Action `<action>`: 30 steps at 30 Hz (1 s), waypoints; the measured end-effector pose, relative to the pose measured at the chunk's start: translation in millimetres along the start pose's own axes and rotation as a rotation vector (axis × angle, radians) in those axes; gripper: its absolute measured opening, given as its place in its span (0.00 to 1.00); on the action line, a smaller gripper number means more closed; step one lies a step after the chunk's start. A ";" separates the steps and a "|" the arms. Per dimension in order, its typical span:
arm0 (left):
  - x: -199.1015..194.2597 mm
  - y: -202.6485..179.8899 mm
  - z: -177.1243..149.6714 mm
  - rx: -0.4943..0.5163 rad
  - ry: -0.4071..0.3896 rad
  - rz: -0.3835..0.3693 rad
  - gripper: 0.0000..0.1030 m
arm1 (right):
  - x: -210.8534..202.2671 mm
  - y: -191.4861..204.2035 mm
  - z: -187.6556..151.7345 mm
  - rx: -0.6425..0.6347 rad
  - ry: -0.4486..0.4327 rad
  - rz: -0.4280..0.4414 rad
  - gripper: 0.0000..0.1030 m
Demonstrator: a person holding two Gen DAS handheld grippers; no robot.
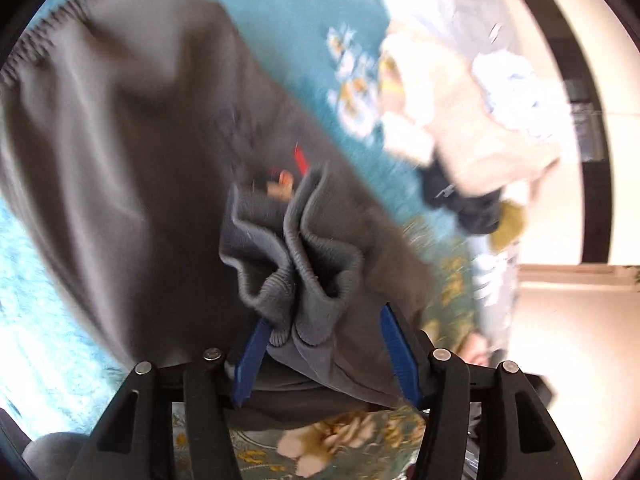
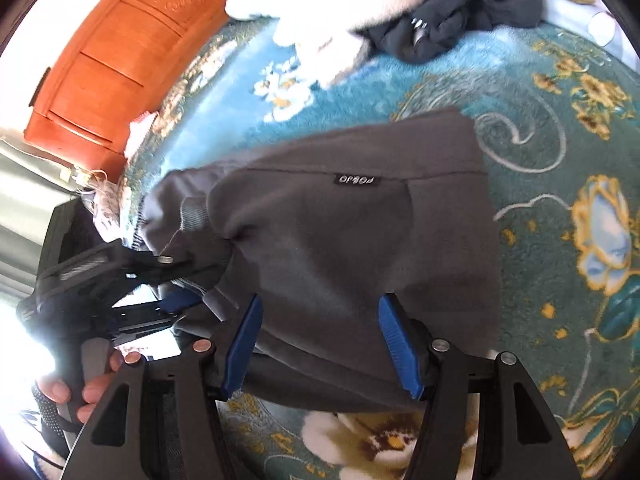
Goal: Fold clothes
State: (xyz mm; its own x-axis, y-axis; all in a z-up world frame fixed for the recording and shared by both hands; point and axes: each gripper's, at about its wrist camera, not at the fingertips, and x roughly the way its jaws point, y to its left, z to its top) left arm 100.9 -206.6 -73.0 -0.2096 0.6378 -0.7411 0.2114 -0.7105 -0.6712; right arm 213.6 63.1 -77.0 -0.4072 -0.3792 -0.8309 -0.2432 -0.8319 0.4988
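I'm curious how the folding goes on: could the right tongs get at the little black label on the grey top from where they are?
Probably yes: the right tongs stand open over the grey top, and the black label lies uncovered just ahead.

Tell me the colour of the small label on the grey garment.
Black with pale lettering, clearest in the right wrist view.

One grey sweatshirt (image 2: pixel 340 240) spread on one teal floral blanket (image 2: pixel 560 160), with one small black label (image 2: pixel 355 179) and one bunched ribbed cuff (image 1: pixel 296 264). Two grippers: left gripper (image 2: pixel 176 280), right gripper (image 2: pixel 320 344), each with two blue-padded fingers (image 2: pixel 242 344). One hand (image 2: pixel 76 392). Beyond, one pile of clothes (image 2: pixel 400 8): perhaps three or four garments, blurred, among them one white fluffy piece (image 2: pixel 344 0) and one dark one (image 2: pixel 460 4). One orange wooden panel (image 2: pixel 132 48).
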 end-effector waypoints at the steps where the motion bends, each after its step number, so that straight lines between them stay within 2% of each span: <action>1: -16.0 3.2 3.0 0.002 -0.041 -0.011 0.59 | -3.9 -5.0 -1.7 0.010 -0.002 -0.003 0.60; 3: -52.8 17.4 11.6 -0.008 -0.145 -0.009 0.61 | -10.9 -15.3 -5.2 0.031 -0.003 -0.011 0.60; 5: -83.1 42.0 23.1 -0.047 -0.253 0.062 0.66 | -18.1 -24.0 -9.1 0.044 -0.004 -0.021 0.60; 7: -110.7 78.3 27.6 -0.110 -0.321 0.173 0.68 | -24.6 -31.1 -12.5 0.048 -0.005 -0.038 0.60; 10: -113.8 131.7 33.2 -0.237 -0.309 0.215 0.68 | -23.6 -42.1 -14.5 0.061 0.006 -0.064 0.60; 13: -104.8 165.2 38.0 -0.298 -0.274 0.194 0.68 | -18.0 -43.9 -14.8 0.092 0.021 -0.065 0.60; 16: -88.4 178.4 48.4 -0.341 -0.292 0.134 0.68 | -15.7 -40.9 -12.2 0.107 0.025 -0.072 0.64; 18: -80.9 185.5 55.3 -0.366 -0.295 0.124 0.68 | -16.4 -39.9 -9.8 0.114 0.023 -0.071 0.64; 23: -65.9 173.9 68.5 -0.325 -0.320 0.145 0.68 | -16.5 -40.1 -5.9 0.129 0.029 -0.076 0.64; 25: -64.0 171.6 70.9 -0.314 -0.320 0.153 0.61 | -13.7 -38.8 -4.4 0.129 0.032 -0.085 0.64; 27: -62.5 168.8 71.1 -0.321 -0.320 0.163 0.43 | -10.4 -36.8 -4.4 0.131 0.036 -0.094 0.64; 30: -72.0 154.3 67.6 -0.283 -0.341 0.193 0.30 | -9.3 -35.7 -4.9 0.140 0.032 -0.092 0.64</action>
State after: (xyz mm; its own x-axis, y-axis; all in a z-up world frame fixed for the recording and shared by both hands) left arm 84.1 -382.3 -122.2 -0.4318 0.3345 -0.8376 0.5186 -0.6677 -0.5340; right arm 230.4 94.3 -88.3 -0.3499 -0.3190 -0.8808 -0.3995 -0.7996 0.4483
